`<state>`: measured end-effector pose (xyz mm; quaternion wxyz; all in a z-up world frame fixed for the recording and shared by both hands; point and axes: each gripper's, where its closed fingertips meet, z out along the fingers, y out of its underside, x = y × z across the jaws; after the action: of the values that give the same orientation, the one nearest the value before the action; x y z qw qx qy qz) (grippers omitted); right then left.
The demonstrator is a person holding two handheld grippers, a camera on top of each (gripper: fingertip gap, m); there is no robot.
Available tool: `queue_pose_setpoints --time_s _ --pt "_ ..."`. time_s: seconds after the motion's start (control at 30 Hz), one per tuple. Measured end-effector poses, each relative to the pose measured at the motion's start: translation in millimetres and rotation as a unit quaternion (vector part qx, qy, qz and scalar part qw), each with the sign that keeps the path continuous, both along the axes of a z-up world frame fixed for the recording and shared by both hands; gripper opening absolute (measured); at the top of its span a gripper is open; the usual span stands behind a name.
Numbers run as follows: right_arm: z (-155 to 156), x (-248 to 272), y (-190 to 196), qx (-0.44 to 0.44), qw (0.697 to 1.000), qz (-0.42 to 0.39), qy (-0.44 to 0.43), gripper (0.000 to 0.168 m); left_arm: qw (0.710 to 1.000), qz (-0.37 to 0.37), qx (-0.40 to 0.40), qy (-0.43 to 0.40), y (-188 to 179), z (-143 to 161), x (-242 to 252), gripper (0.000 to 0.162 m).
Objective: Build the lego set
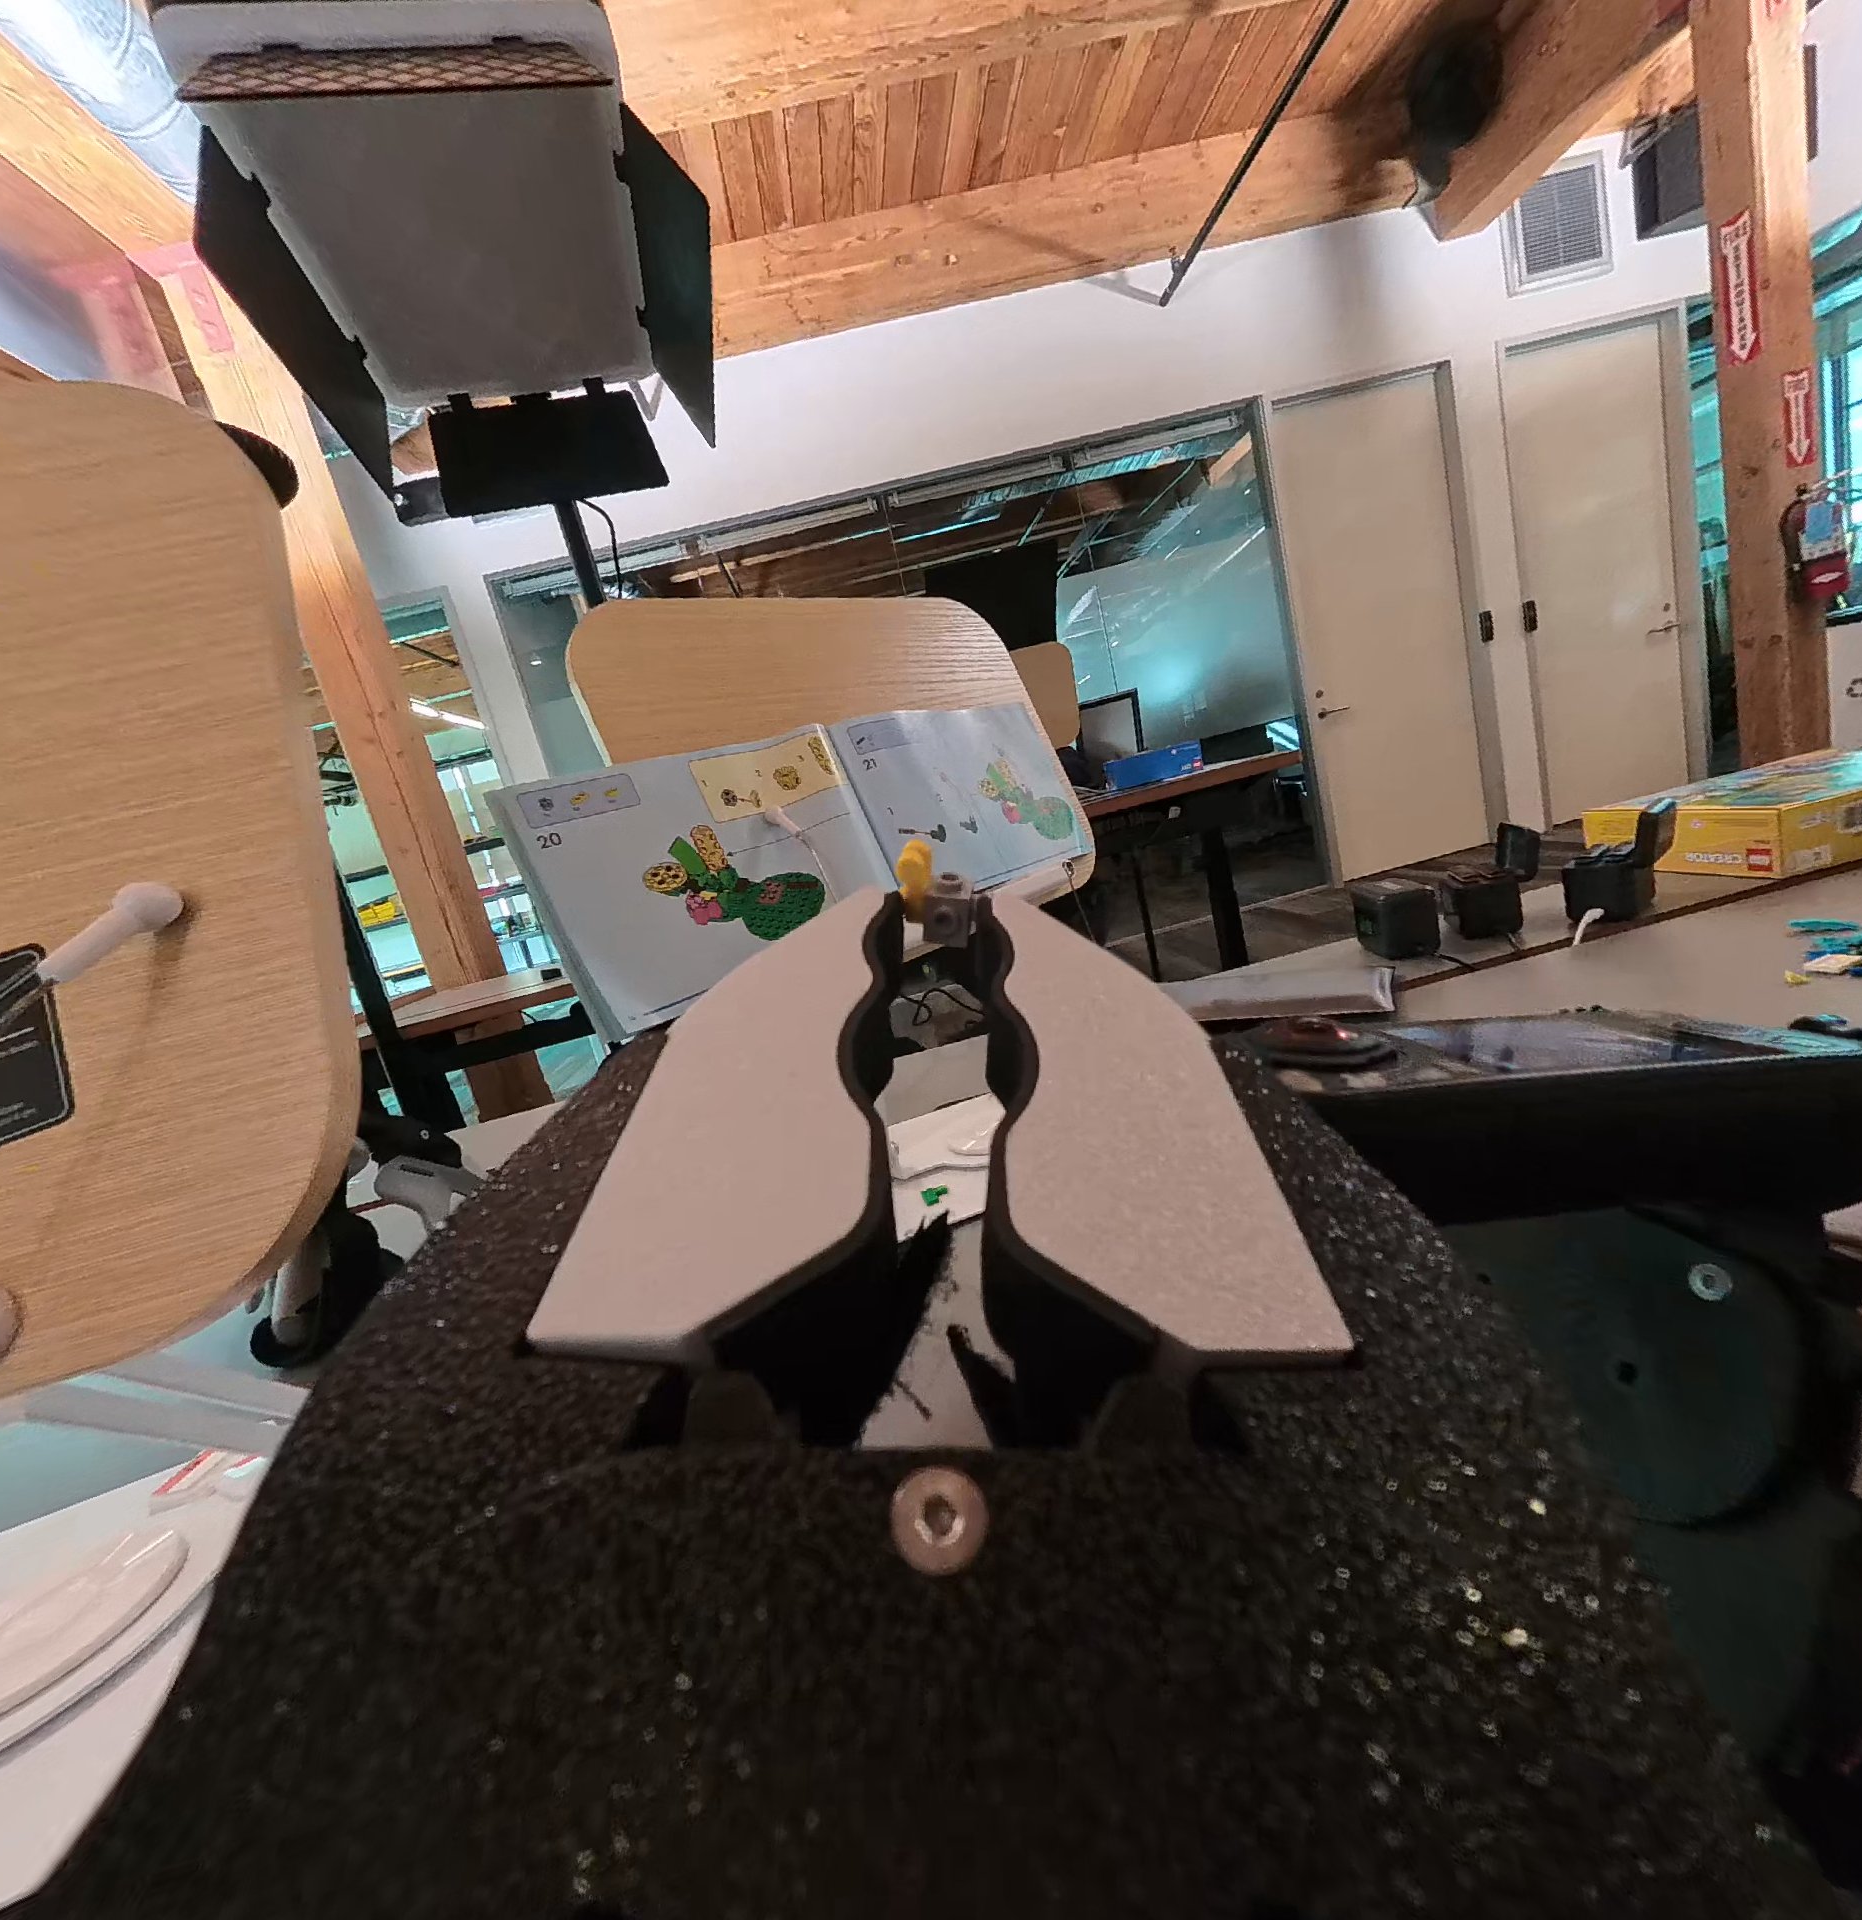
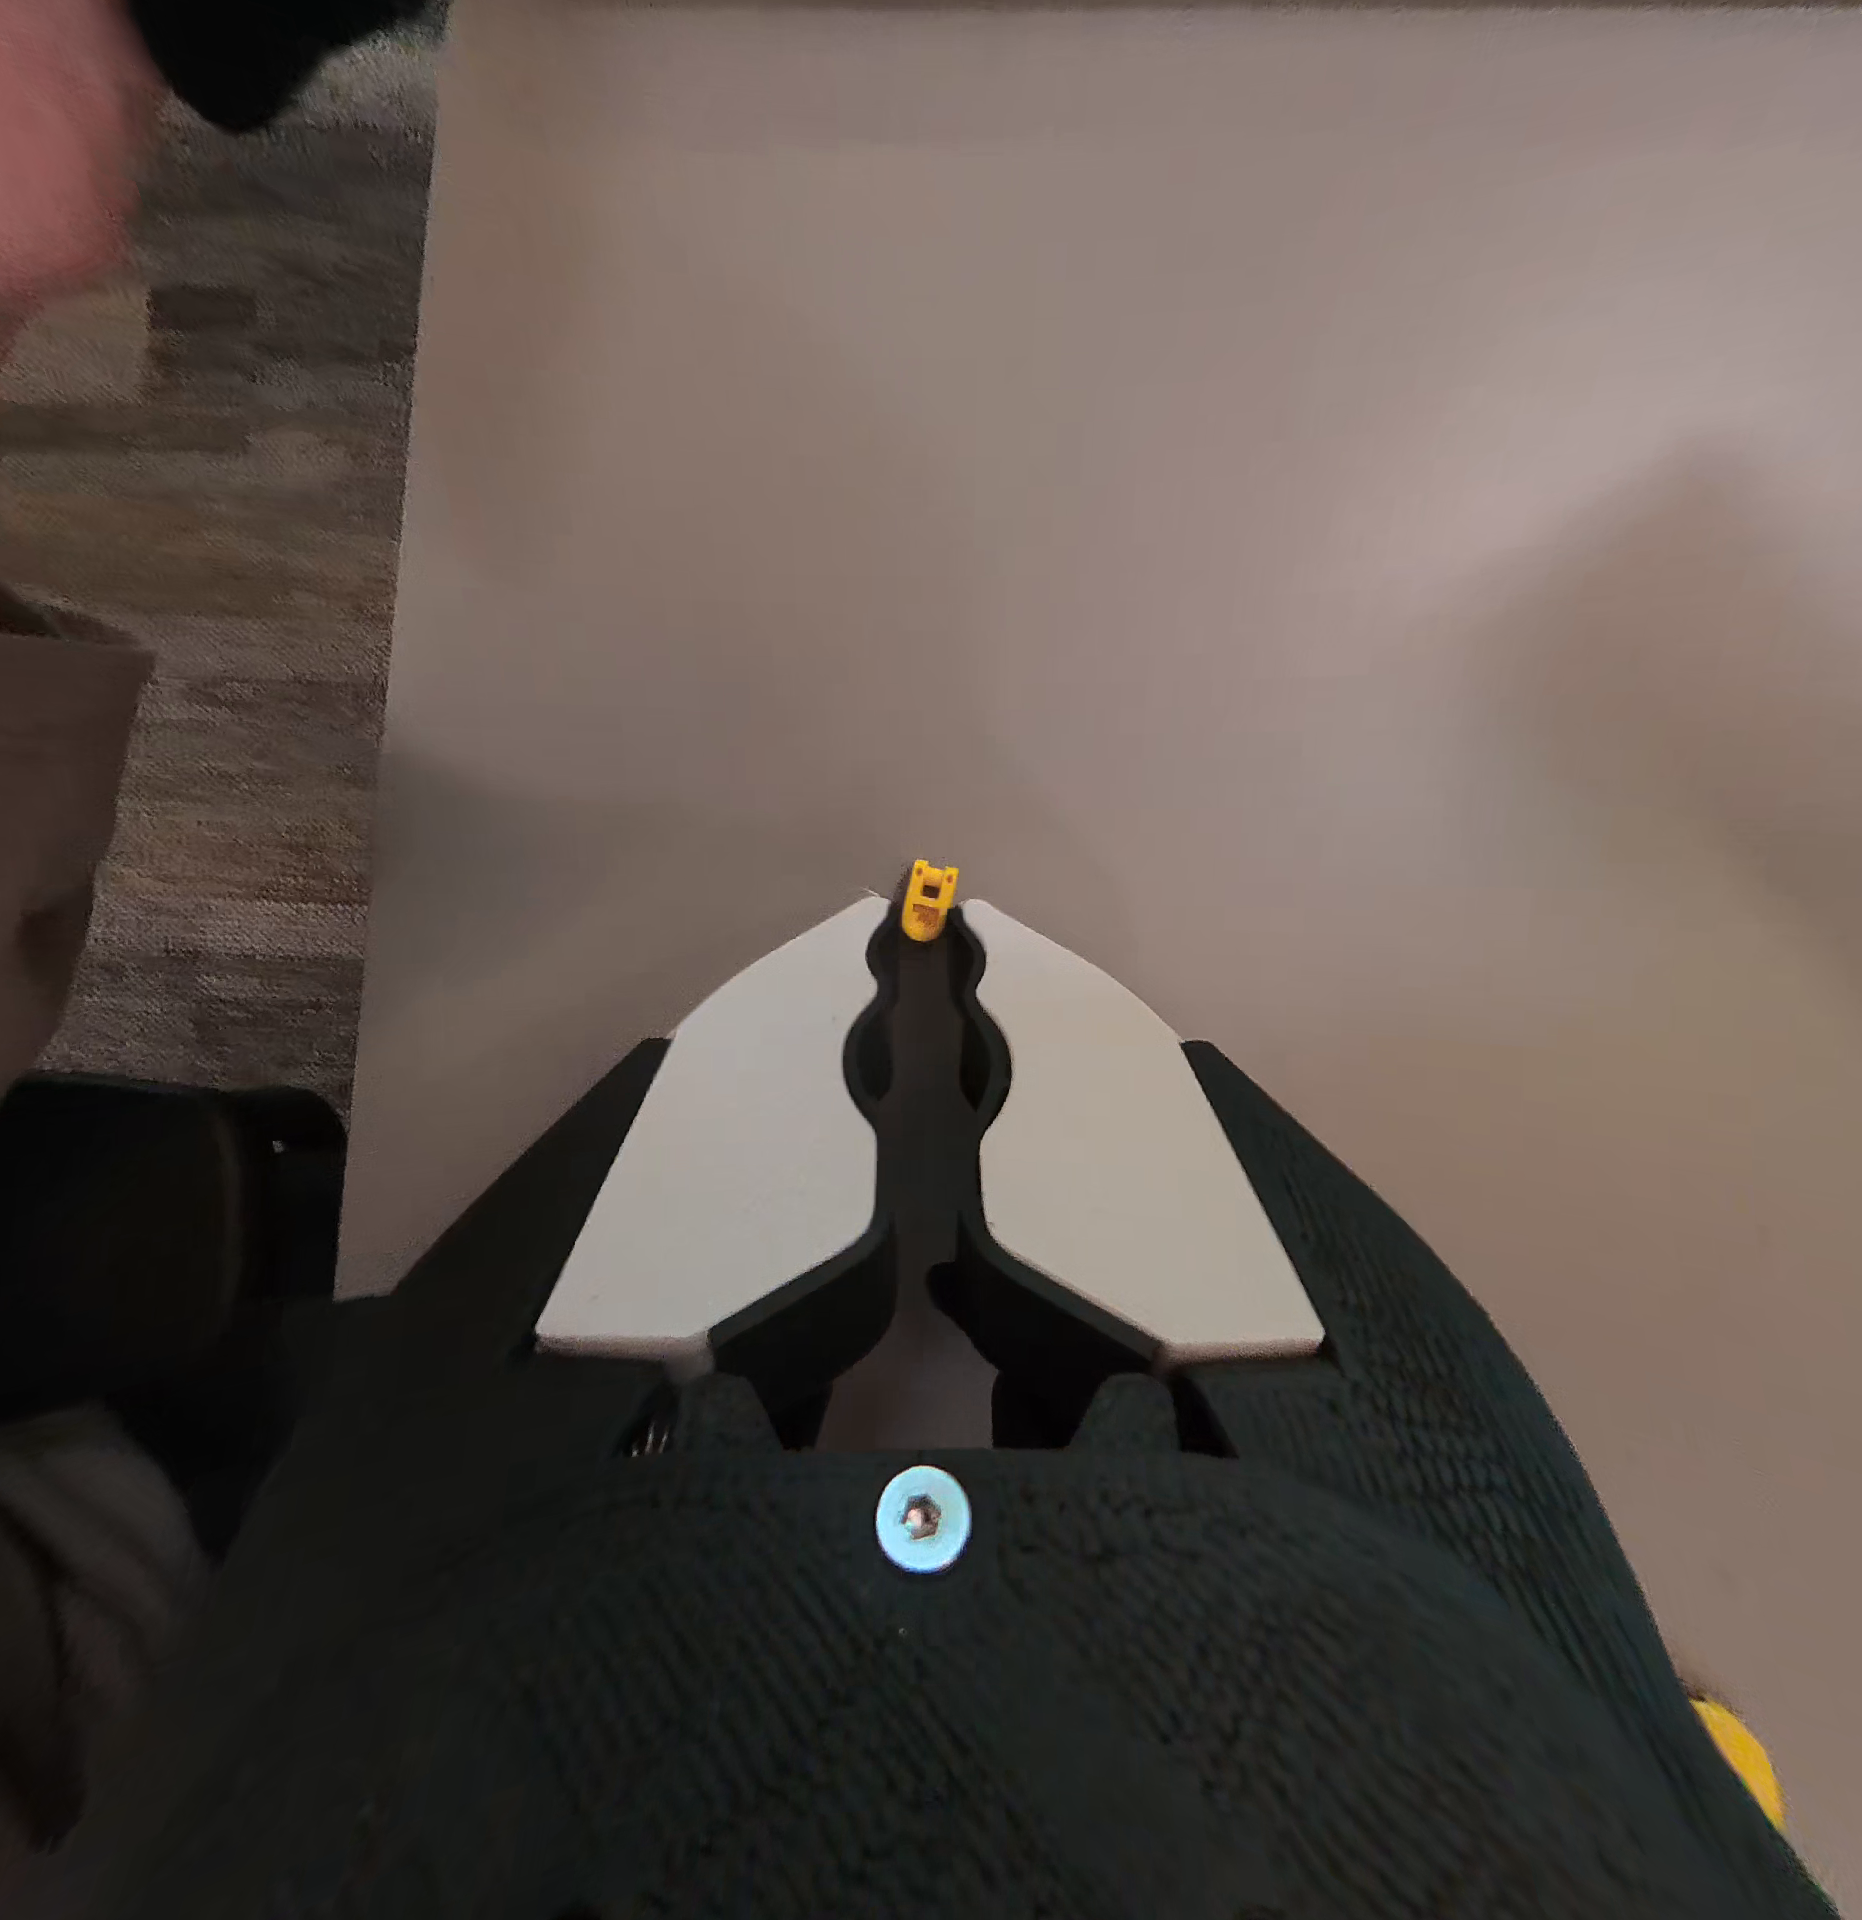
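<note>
In the left wrist view my left gripper (image 1: 932, 914) is shut on a small grey brick (image 1: 950, 914) with a yellow piece (image 1: 914, 865) fixed to its left side, held up in the air in front of the open instruction booklet (image 1: 792, 831). In the right wrist view my right gripper (image 2: 925, 909) is shut on a small yellow clip piece (image 2: 928, 899) and points down over the pale table top (image 2: 1114, 468). Part of the other gripper's dark body (image 1: 1592, 1122) shows at the right of the left wrist view.
A wooden chair back (image 1: 127, 831) stands close at the left, and another (image 1: 792, 665) props up the booklet. A yellow lego box (image 1: 1758, 831), black chargers (image 1: 1478, 899) and loose pieces (image 1: 1841, 951) lie at the far right. The table edge and carpet (image 2: 231, 623) show at the left.
</note>
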<state>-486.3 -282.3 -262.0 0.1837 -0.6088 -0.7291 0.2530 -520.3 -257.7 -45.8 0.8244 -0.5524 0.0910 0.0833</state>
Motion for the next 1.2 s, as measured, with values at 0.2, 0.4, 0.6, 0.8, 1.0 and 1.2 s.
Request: queue_pose_setpoints --time_s 0.2,0.4,0.6,0.8,1.0,1.2 --pt "8.3 10.1 6.4 0.067 0.996 0.05 0.04 0.006 0.999 -0.02 -0.021 -0.023 4.5 -6.1 0.1 0.013" --pt "81.1 43.9 75.9 0.439 0.877 0.079 0.181 0.006 0.962 -0.192 -0.146 -0.123 33.1 -36.9 41.1 0.013" --pt "172.6 76.9 97.9 0.701 0.671 0.096 0.222 0.006 0.906 -0.339 -0.187 -0.172 48.5 -45.0 99.8 0.013" --pt "200.4 84.7 75.7 0.792 0.548 0.138 0.231 0.006 0.87 -0.423 -0.155 -0.202 43.9 -32.2 125.1 0.013" --pt "207.0 87.0 65.5 0.84 0.46 0.176 0.227 0.005 0.848 -0.458 -0.126 -0.236 39.4 -22.6 124.7 0.013" --pt "195.1 87.5 65.2 0.849 0.43 0.223 0.212 0.005 0.865 -0.418 -0.143 -0.238 47.5 -31.2 114.1 0.013"
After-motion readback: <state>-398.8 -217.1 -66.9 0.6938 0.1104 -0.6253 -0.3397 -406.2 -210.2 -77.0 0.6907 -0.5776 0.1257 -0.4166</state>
